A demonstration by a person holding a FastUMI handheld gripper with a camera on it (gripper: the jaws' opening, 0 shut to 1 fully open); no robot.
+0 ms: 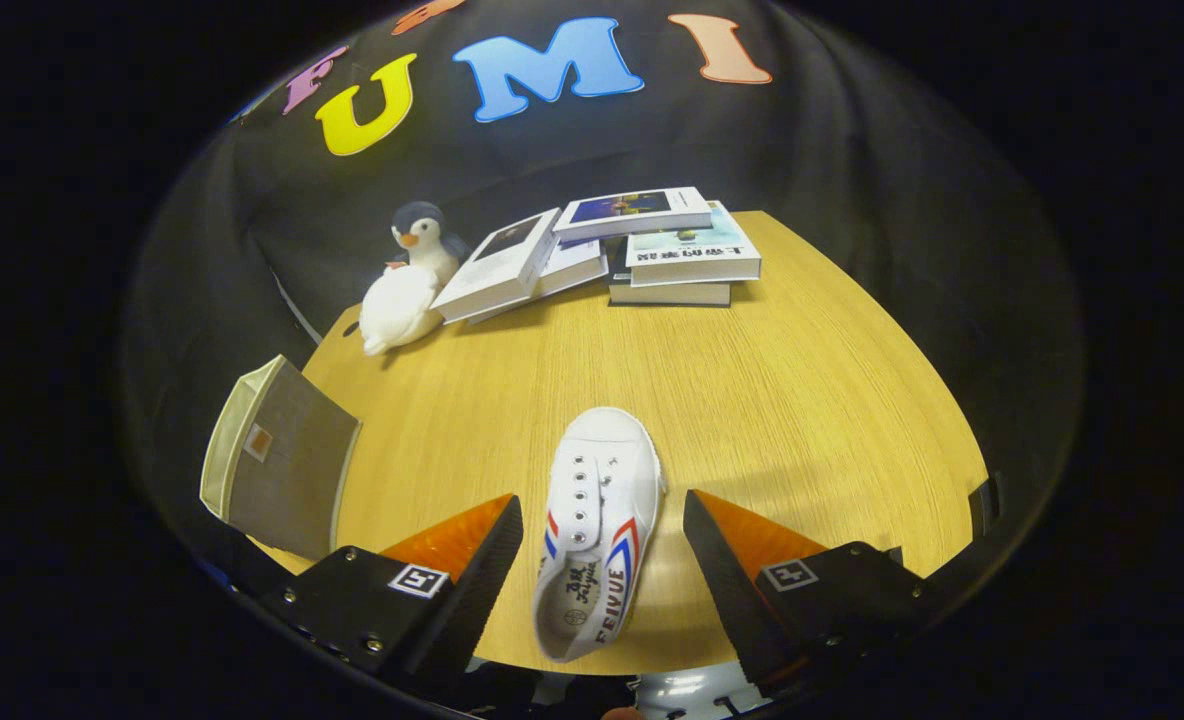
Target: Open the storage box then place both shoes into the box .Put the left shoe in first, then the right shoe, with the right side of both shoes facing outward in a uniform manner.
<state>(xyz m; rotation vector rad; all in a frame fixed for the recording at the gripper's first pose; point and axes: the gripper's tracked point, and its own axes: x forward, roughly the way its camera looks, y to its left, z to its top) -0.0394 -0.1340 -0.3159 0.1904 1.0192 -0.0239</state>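
gripper-mounted fisheye, high above table (752,400), angled down and forward

Plush penguin (407,285) beside perhaps 5 books (612,250) on table (802,400)

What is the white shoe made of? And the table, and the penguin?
The white shoe, lying between the open gripper's fingers, looks like matte canvas, with metal-looking lace eyelets and a probably rubber sole edge. The table shows a light wood grain with a smooth finish; it may be laminate rather than solid wood. The penguin looks like soft, fuzzy plush.
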